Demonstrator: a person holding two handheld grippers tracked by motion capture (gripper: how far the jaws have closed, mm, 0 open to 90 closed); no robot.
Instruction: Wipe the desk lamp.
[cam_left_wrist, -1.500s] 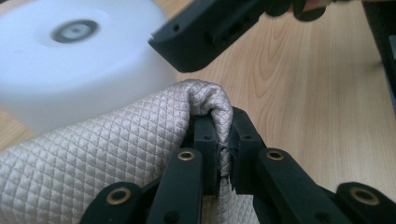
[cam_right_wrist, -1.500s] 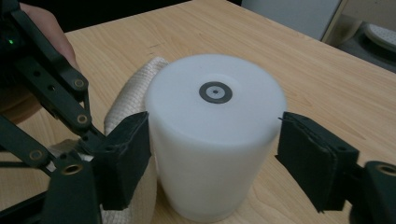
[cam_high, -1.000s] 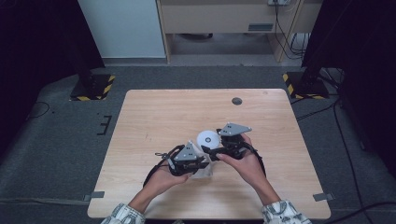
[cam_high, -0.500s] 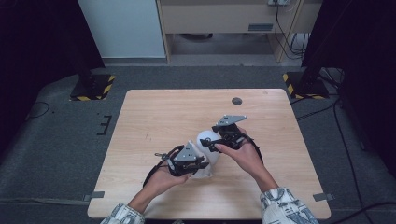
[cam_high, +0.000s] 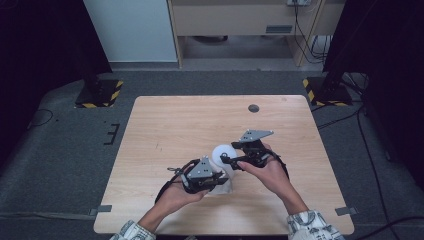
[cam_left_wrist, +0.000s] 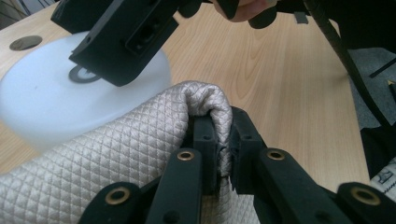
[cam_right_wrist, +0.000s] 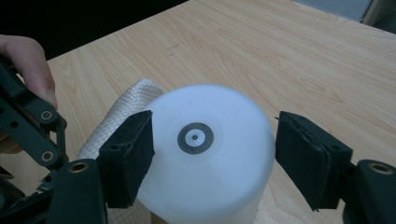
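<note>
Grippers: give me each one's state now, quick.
Left gripper: shut on the quilted cloth.
Right gripper: open, fingers either side of the white cylinder, not clamped.

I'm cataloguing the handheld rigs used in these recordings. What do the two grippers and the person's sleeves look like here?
Both the left gripper and the right gripper are black, two-jawed tools with bolted linkage arms showing brass-coloured pivots. Each carries a grey three-cornered plate on top and trails a black cable. The right one's fingertips wear thick black pads. The sleeves are pale with a small dark pattern.
</note>
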